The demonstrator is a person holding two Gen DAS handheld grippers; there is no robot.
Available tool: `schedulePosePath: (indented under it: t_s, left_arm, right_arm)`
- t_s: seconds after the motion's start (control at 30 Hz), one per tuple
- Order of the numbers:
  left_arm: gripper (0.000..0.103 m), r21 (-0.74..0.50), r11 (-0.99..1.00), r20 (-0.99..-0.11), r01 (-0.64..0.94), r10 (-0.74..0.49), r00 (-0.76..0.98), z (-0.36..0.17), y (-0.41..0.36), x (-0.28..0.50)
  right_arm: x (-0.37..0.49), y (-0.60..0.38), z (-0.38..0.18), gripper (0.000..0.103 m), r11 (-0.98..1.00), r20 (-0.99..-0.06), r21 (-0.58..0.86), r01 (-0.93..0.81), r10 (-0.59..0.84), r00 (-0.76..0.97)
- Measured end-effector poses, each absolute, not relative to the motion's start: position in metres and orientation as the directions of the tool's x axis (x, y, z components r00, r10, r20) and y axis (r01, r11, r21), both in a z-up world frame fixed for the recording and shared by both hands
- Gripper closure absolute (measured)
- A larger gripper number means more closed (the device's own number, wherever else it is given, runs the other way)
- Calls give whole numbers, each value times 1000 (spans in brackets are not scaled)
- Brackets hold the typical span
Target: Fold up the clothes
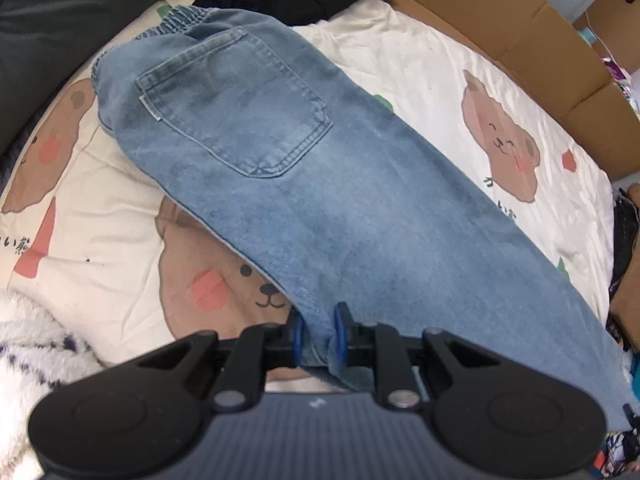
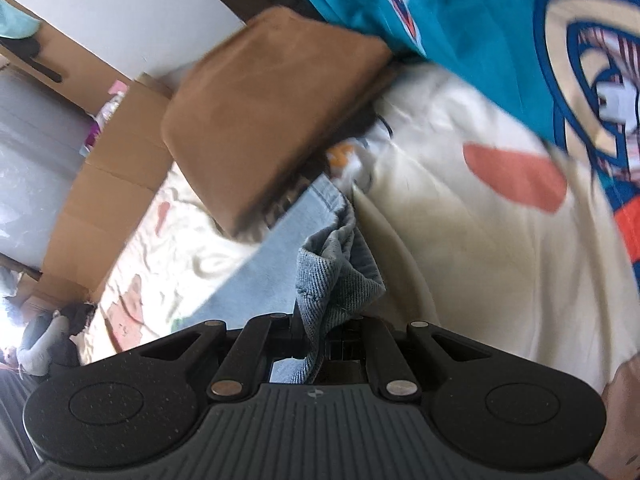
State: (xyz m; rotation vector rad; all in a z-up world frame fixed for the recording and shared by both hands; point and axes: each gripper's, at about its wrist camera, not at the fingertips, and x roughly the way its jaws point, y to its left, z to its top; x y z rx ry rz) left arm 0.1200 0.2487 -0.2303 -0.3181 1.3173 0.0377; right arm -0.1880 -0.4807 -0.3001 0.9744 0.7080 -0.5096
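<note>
Denim jeans look heavy, soft and floppy, stretching ahead of the left tongs, which pinch the hem. Right tongs pinch another bunched hem corner; seams and hems probably give the surest hold.

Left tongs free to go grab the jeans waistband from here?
Probably not yet. The left tongs are shut on the jeans at the leg end, and the elastic waistband lies at the far end of the bear-print blanket. Nothing else blocks it.
</note>
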Motion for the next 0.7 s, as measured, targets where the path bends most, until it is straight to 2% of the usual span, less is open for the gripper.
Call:
schedulePosePath:
  t_s: [0.17, 0.43, 0.53, 0.57, 0.6, 0.7]
  left_arm:
    - [86, -204, 959, -961, -194, -159, 227, -239, 241, 114]
    - [82, -227, 935, -965, -273, -179, 190, -265, 246, 115]
    - [81, -211, 945, -968, -250, -167, 187, -257, 247, 112]
    - [81, -195, 951, -970, -240, -151, 191, -253, 248, 112]
    - [78, -187, 953, -970, -236, -141, 199, -249, 250, 112]
    - [61, -192, 950, -962, -247, -133, 238, -235, 261, 115]
  right_arm:
    - [-196, -486, -297, 98, 479, -743, 541, 691, -113, 660]
    - [-200, -492, -350, 97, 377, -810, 511, 773, -90, 579]
    - [-206, -491, -354, 89, 375, -828, 485, 790, -93, 553]
    - [-207, -492, -353, 83, 378, -836, 471, 797, -95, 540]
    - [-209, -492, -351, 81, 380, -842, 459, 803, -101, 529]
    - [-212, -495, -343, 75, 390, -853, 429, 815, -124, 508]
